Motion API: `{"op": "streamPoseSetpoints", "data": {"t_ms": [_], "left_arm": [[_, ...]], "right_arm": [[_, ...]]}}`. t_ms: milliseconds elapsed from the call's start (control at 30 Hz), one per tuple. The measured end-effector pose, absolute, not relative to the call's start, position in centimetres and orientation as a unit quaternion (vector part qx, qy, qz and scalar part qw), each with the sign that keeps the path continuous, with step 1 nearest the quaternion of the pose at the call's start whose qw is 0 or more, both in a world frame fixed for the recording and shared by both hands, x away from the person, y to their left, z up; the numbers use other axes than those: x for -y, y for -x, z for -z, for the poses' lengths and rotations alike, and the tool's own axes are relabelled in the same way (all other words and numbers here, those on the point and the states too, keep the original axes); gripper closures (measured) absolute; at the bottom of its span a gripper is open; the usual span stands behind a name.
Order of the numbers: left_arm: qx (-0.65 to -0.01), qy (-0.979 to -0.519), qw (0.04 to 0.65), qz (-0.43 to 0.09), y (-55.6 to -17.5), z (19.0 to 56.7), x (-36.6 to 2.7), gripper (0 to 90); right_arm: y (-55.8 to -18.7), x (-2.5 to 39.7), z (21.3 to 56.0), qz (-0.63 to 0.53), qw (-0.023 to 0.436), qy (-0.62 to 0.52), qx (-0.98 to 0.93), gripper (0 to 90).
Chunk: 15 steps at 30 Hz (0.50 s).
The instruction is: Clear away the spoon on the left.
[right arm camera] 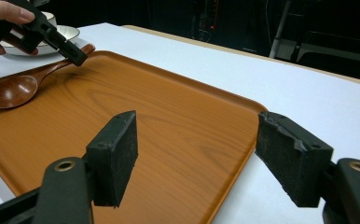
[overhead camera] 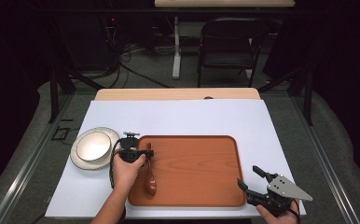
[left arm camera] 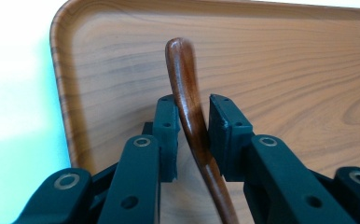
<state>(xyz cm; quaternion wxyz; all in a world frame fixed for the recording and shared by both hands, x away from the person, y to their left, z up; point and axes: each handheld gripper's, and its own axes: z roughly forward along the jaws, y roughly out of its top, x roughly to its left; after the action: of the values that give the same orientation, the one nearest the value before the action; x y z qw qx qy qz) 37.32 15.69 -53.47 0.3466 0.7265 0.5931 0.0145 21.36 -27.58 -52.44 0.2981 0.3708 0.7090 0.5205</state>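
A dark wooden spoon [overhead camera: 150,183] lies at the left end of a brown wooden tray [overhead camera: 201,163], bowl toward me and handle pointing away. My left gripper [overhead camera: 148,153] straddles the spoon handle [left arm camera: 187,88] with a slim gap on each side, so it is narrowly open and not pressing. The spoon [right arm camera: 10,91] rests on the tray [right arm camera: 169,116] in the right gripper view, with the left gripper [right arm camera: 73,55] at its handle end. My right gripper [overhead camera: 248,176] stands wide open over the tray's near right corner, with nothing between its pads [right arm camera: 115,154].
A white bowl on a plate [overhead camera: 93,147] sits on the white tabletop just left of the tray. The tray's middle and right [left arm camera: 285,70] carry nothing. A dark chair [overhead camera: 227,44] stands beyond the table's far edge.
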Motion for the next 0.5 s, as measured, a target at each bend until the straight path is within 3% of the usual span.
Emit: {"op": "streamPoseSetpoints", "data": {"t_ms": [133,500], "left_arm": [[-0.593,-0.728,0.344,-0.02,-37.31,53.48,-15.65,71.6],[-0.589,-0.737,0.329,-0.042,-37.02,53.33,-15.48,56.5]], "right_arm": [[-21.37,27.56,52.44,-0.52,0.298,-0.37,-0.71,29.0],[-21.37,27.55,52.46,-0.52,0.297,-0.371,-0.71,29.0]]}}
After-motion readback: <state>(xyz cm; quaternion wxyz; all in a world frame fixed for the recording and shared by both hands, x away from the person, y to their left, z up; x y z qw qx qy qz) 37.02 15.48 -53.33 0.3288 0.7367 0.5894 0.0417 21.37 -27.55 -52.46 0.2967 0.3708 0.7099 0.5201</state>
